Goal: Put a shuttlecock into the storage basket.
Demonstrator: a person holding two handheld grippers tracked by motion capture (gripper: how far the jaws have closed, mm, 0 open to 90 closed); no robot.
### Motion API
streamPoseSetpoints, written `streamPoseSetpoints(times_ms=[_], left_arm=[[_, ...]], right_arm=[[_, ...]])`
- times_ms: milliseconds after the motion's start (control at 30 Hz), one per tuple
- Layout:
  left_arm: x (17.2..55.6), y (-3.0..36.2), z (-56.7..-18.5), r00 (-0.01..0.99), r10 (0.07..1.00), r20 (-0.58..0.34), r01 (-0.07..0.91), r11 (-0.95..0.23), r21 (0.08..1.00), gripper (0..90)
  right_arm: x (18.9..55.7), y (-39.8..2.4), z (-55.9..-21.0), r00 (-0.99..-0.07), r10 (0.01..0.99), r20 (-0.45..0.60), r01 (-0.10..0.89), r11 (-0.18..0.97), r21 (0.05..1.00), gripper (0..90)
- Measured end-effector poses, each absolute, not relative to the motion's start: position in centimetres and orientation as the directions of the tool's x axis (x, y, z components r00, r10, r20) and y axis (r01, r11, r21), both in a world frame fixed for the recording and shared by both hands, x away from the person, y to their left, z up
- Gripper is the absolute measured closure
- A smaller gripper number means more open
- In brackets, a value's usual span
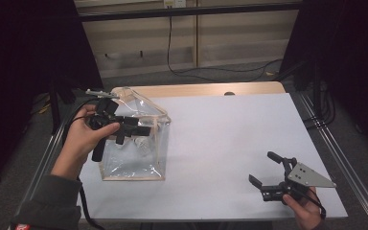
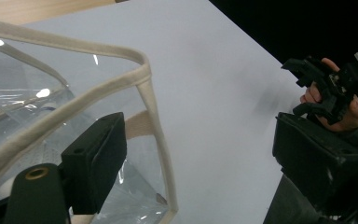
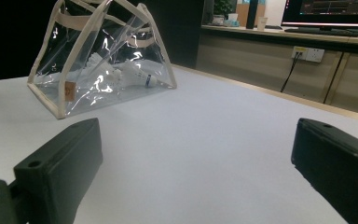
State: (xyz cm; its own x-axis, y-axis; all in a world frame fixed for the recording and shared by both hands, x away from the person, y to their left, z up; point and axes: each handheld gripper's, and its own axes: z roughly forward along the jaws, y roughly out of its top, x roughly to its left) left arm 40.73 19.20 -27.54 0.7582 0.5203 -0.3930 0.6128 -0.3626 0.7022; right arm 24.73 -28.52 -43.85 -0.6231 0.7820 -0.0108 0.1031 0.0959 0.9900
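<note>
Glossy clear plastic bag (image 1: 134,143), cream cloth trim; matt white table (image 1: 230,143); matt black claws.

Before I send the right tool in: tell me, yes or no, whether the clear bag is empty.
No. The right gripper view shows white shuttlecocks lying inside the clear bag on the table.

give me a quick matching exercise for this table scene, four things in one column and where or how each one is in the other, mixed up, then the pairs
Things:
1. clear bag
2. shuttlecocks
3. left gripper
4. right gripper

Places or states:
A. held open at the table's near right corner, nothing between the jaws
B. lying inside the bag
C. jaws open above the bag's top edge
D. standing on the left part of the white table, beige trim around its edges

Pairs: 1-D, 2-B, 3-C, 4-A
</note>
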Motion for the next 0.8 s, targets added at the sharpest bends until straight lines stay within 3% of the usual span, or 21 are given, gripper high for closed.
streamPoseSetpoints(times_ms=[800], left_arm=[[39.5, 19.0, -29.8, 0.792, 0.443, -0.421, 0.588, -0.366, 0.721, 14.9]], right_arm=[[24.7, -28.6, -43.8, -0.622, 0.783, -0.015, 0.099, 0.097, 0.99, 1.8]])
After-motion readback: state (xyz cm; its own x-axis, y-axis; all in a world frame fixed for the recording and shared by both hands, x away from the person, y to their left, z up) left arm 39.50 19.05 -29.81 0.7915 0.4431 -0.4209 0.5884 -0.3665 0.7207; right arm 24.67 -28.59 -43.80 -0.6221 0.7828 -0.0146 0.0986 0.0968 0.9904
